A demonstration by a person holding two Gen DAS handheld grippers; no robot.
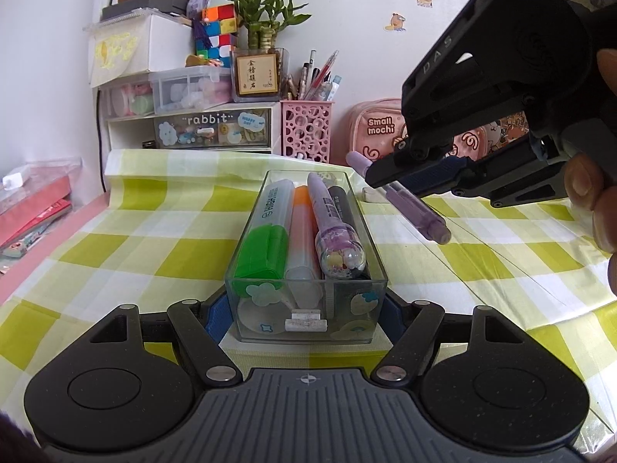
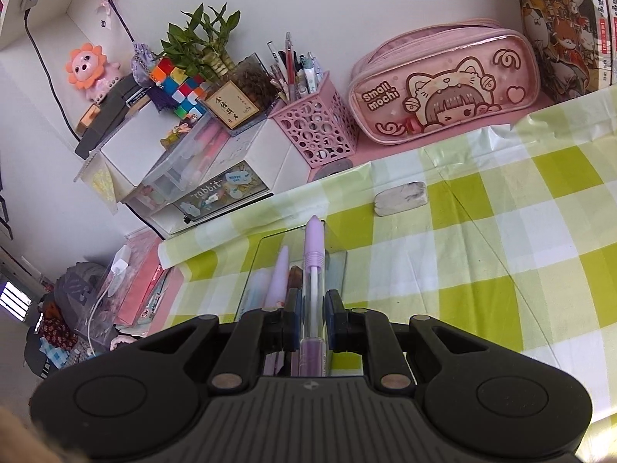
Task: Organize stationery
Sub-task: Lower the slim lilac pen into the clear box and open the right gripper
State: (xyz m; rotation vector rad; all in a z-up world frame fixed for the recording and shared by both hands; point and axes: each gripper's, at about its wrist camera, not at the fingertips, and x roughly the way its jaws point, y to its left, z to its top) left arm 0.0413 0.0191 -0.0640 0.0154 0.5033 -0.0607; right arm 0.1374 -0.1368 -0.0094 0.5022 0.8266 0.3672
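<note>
A clear plastic tray (image 1: 376,266) stands on the green checked cloth and holds a green highlighter (image 1: 266,239), an orange marker, a purple pen with a bubble cap (image 1: 335,231) and a dark pen. My left gripper (image 1: 304,316) is shut on the tray's near end. My right gripper (image 2: 312,316) is shut on a light purple pen (image 2: 314,254) and holds it in the air above the tray's far right side; the pen also shows in the left wrist view (image 1: 416,208).
A white eraser (image 2: 401,198) lies on the cloth beyond the tray. At the back stand a pink pen cup (image 1: 306,131), a pink "Small mochi" pencil case (image 2: 443,85), drawer boxes (image 1: 208,131) and a plant (image 1: 262,38). Books lie at the left (image 1: 31,208).
</note>
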